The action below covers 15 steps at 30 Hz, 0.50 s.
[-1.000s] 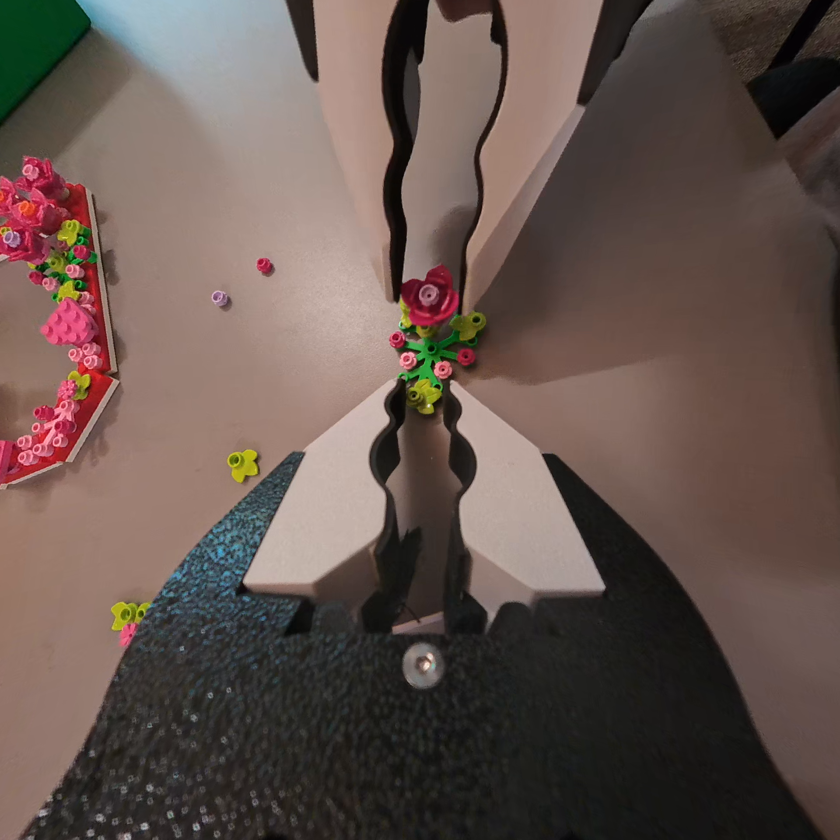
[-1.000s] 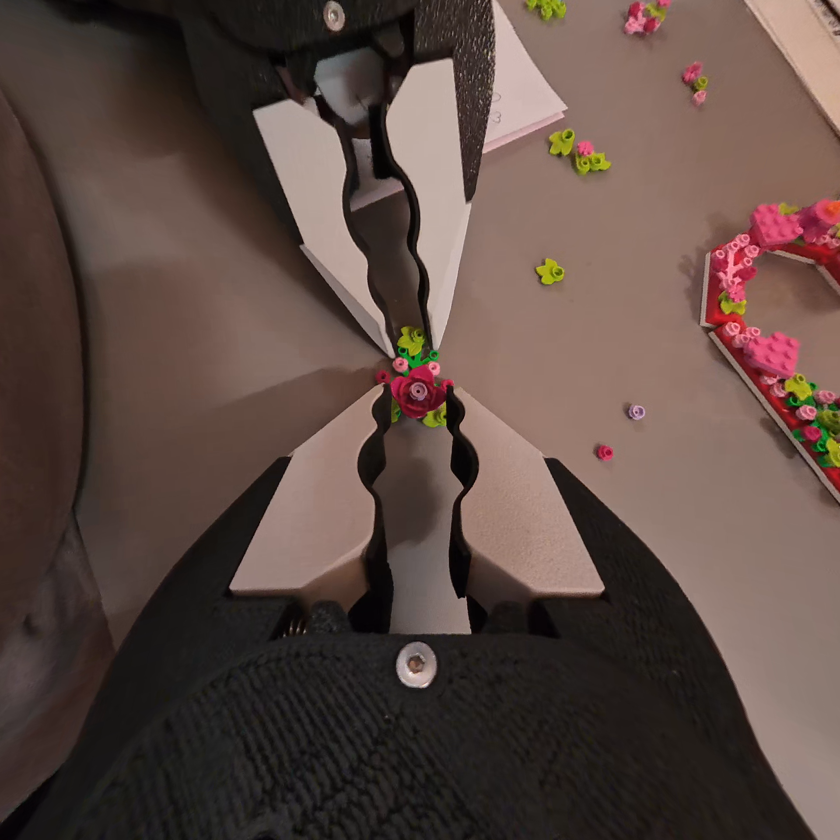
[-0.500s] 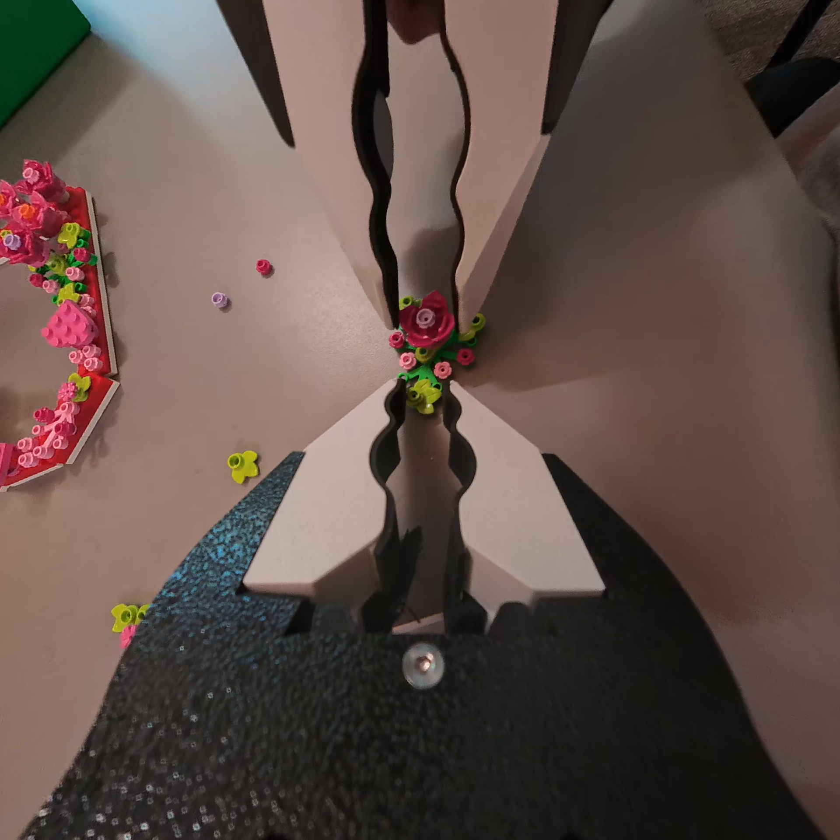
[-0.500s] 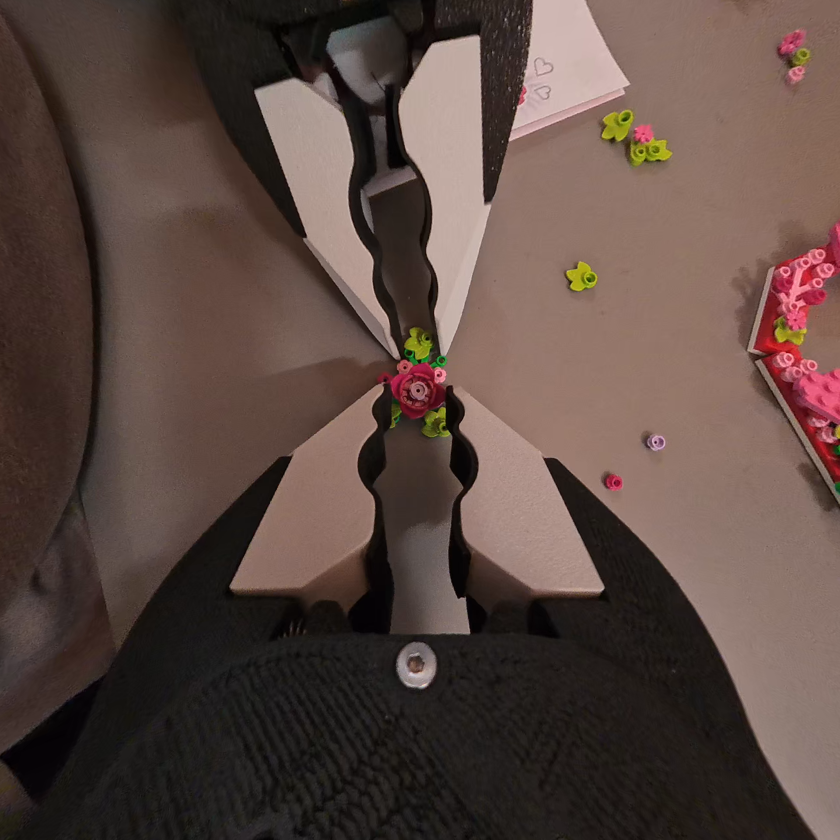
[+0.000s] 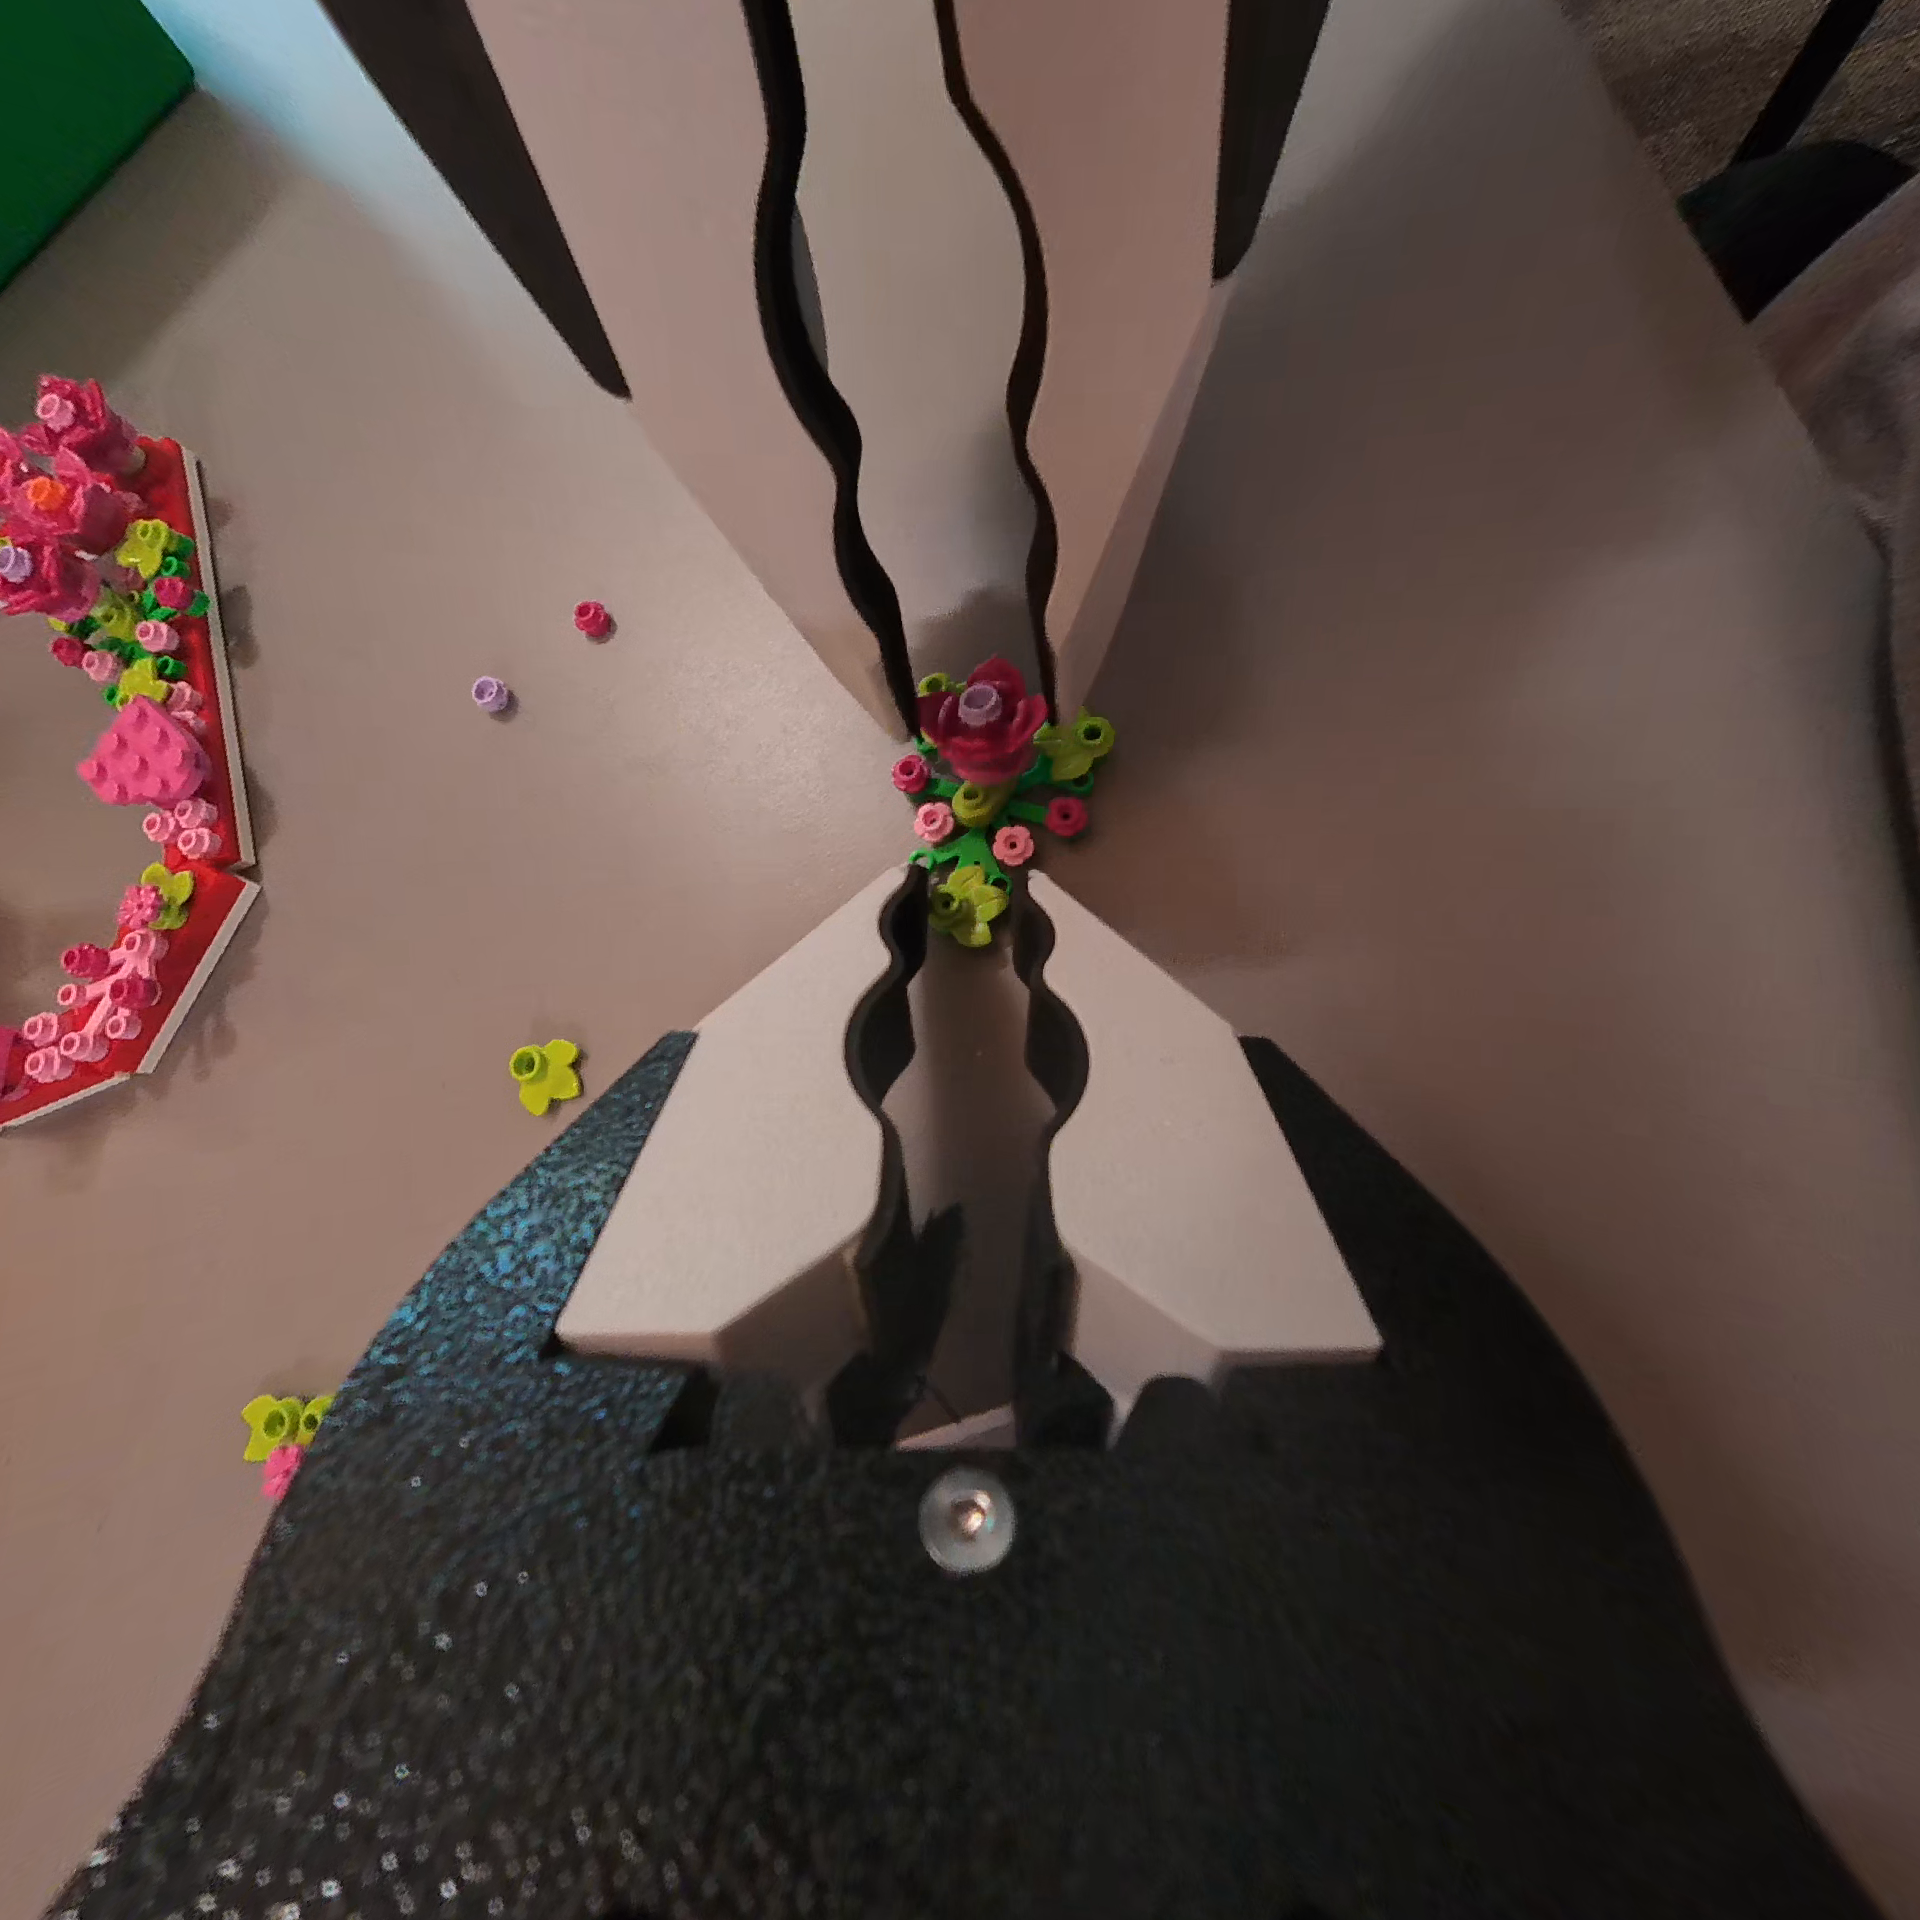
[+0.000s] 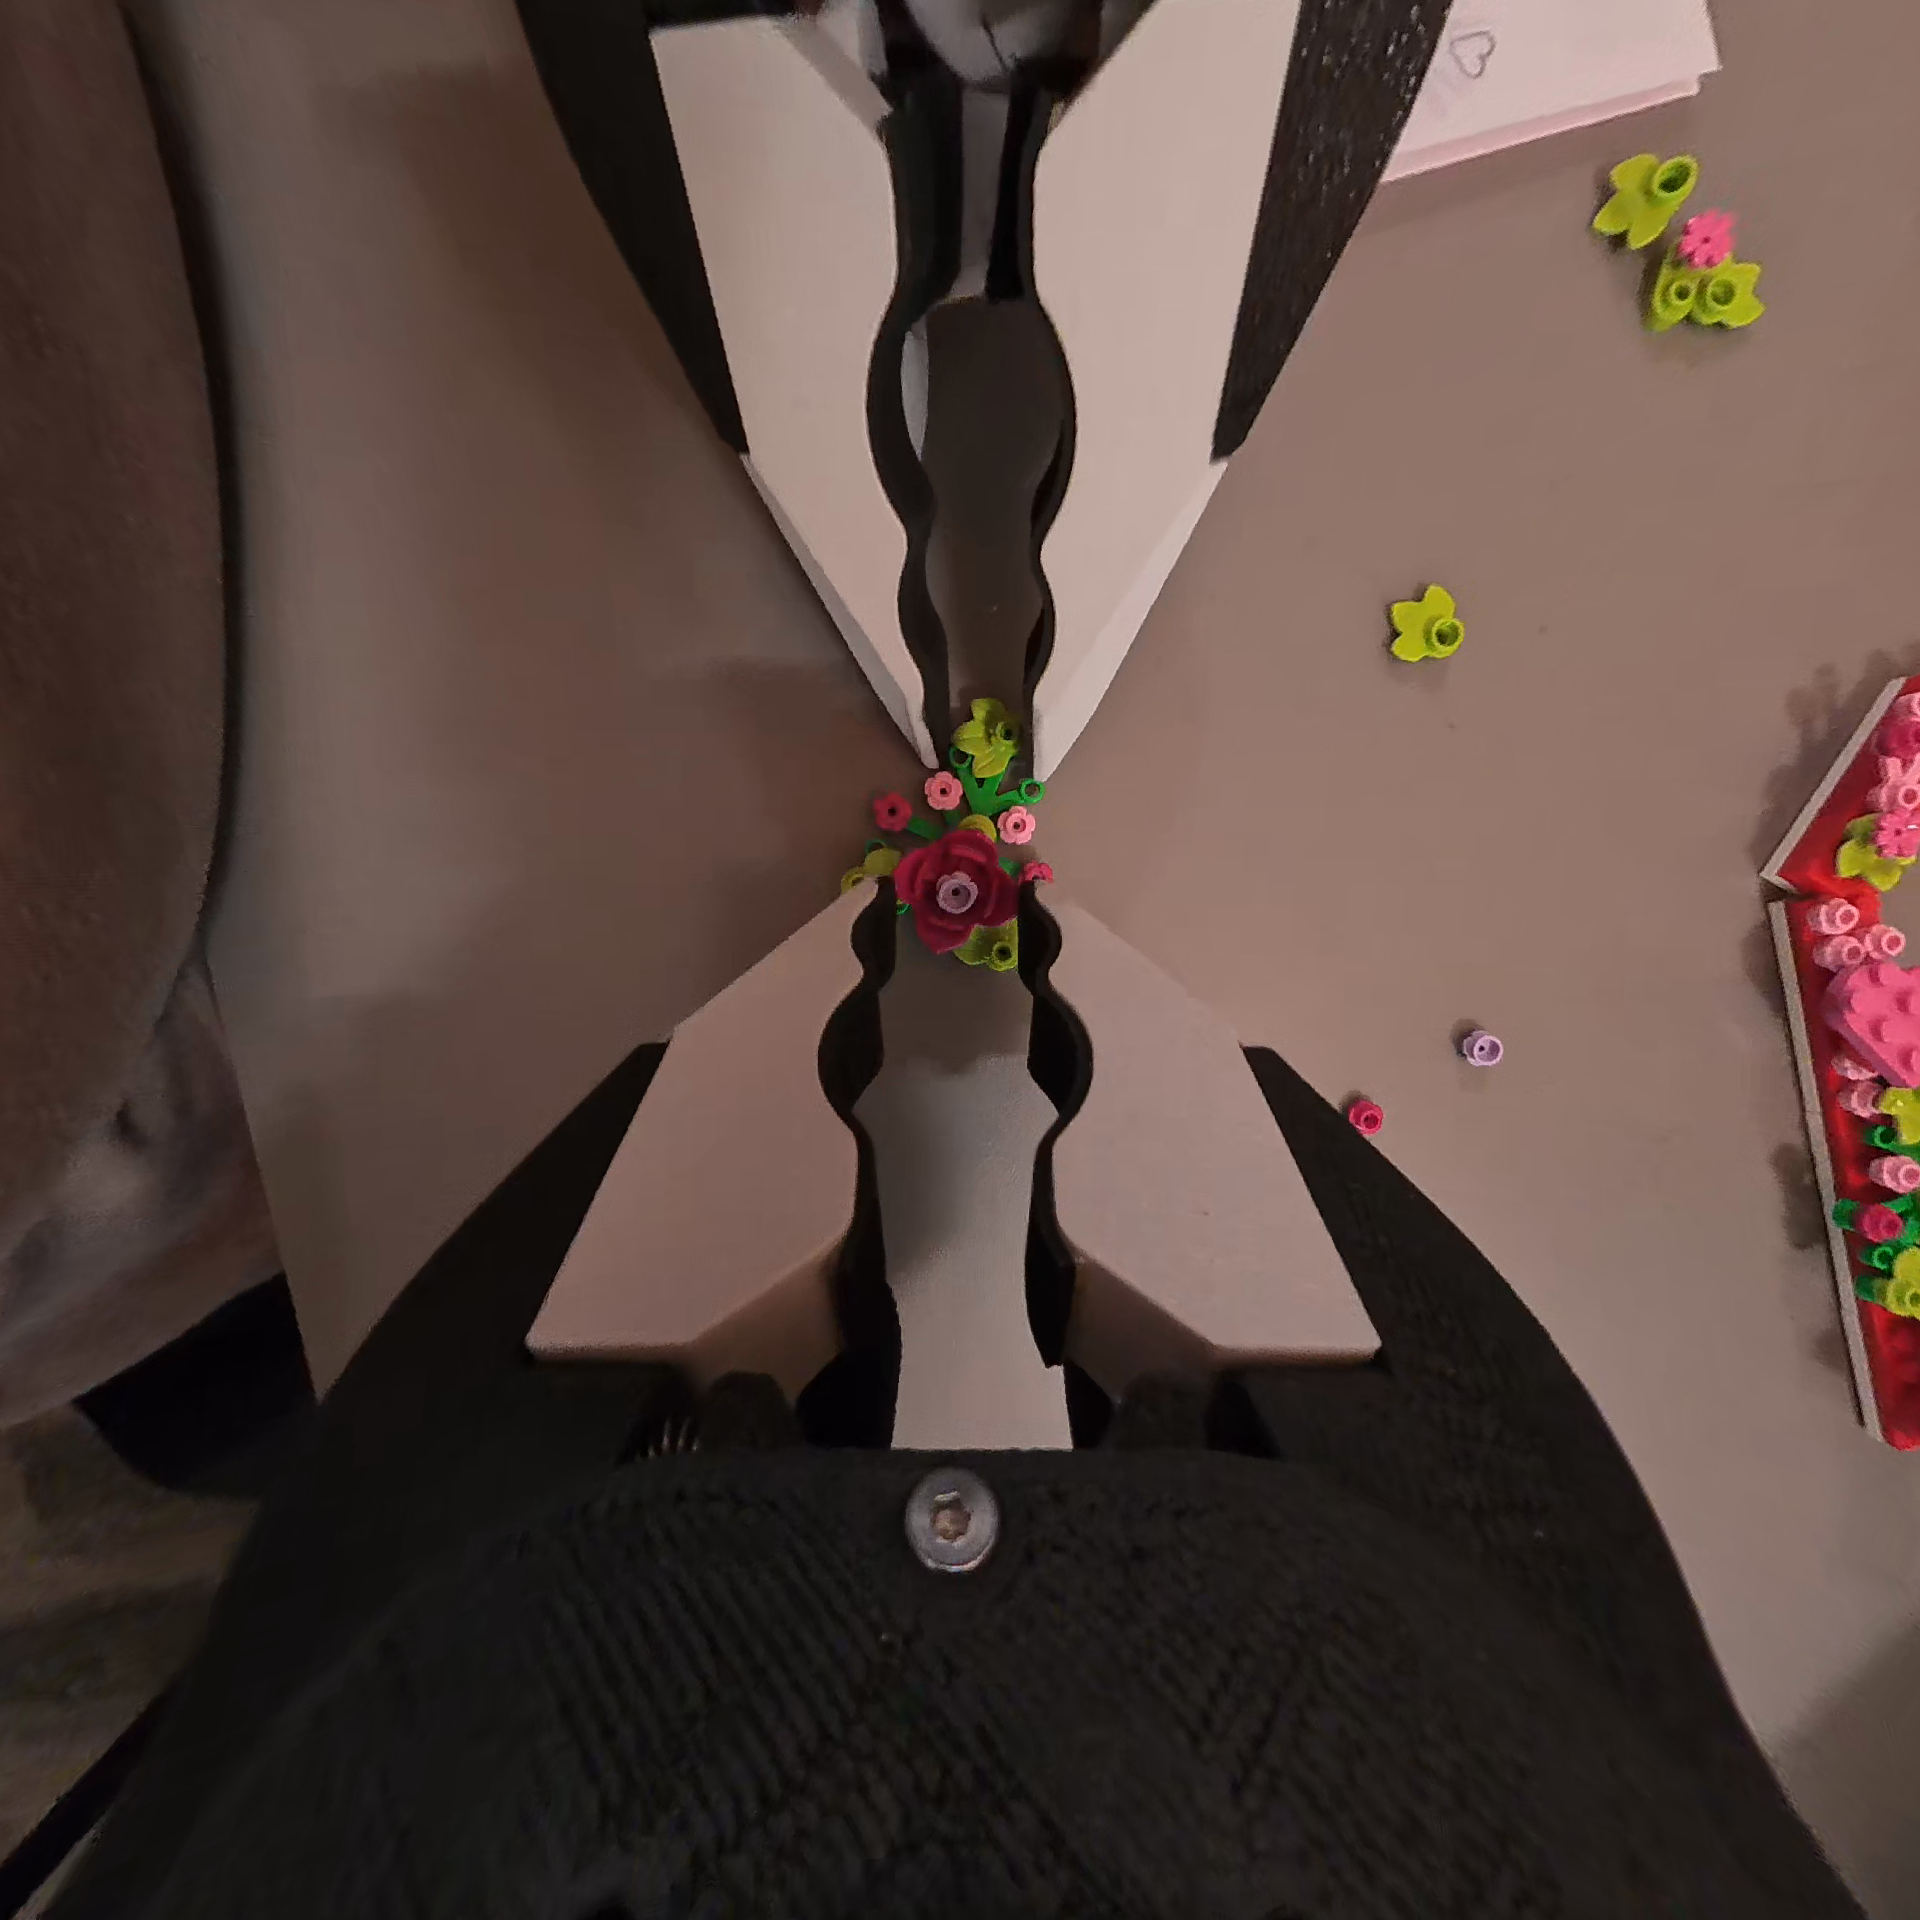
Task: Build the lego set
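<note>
A small green plant stem (image 5: pixel 971 847) with pink studs and lime leaves is held just above the tan table between both grippers. My left gripper (image 5: pixel 971 891) is shut on its near lime leaf (image 5: pixel 966 906). My right gripper (image 6: pixel 958 920) is shut on a dark pink rose (image 6: pixel 956 883) with a lilac centre, which sits on the stem's other end. In the left wrist view the right gripper (image 5: pixel 977 717) comes in from the top, around the rose (image 5: pixel 985 719). In the right wrist view the left gripper (image 6: pixel 987 756) comes in from the top, on the stem (image 6: pixel 982 795).
A red heart-shaped frame (image 5: pixel 223 748) covered with pink and lime flowers lies left in the left wrist view and at the right edge in the right wrist view (image 6: pixel 1792 997). Loose pieces lie between: a lime flower (image 5: pixel 542 1075), a lilac stud (image 5: pixel 488 691), a pink stud (image 5: pixel 590 618). A white sheet (image 6: pixel 1538 94) lies behind. Less than 4 cm separates the two grippers' tips.
My right gripper has brought the rose down onto the green stem and tilted more upright over it. The left gripper keeps the stem in the same place.
</note>
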Tool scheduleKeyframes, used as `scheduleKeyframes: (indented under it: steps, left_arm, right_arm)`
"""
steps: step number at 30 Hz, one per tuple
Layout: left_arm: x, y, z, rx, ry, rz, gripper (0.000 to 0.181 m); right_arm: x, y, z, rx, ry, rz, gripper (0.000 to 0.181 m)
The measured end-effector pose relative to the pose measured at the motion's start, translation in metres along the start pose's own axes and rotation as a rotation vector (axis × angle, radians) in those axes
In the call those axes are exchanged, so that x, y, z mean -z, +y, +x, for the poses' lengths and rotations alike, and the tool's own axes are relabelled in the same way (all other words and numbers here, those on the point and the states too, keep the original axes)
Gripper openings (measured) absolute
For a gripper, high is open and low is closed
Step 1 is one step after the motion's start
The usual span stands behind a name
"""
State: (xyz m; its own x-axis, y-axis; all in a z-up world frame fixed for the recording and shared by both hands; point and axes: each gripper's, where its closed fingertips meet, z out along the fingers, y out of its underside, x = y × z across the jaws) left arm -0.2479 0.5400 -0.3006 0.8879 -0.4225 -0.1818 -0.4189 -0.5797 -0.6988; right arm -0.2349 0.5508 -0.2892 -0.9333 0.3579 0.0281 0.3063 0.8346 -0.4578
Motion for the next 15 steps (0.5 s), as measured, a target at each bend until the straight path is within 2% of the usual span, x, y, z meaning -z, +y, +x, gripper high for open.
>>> scheduleKeyframes:
  steps: [15]
  left_arm:
    - [0.0004,0.0007,0.0000,-0.005,-0.002,-0.004,0.015]
  right_arm:
    - [0.0013,0.0042,-0.0019,0.050,0.017,-0.094,0.021]
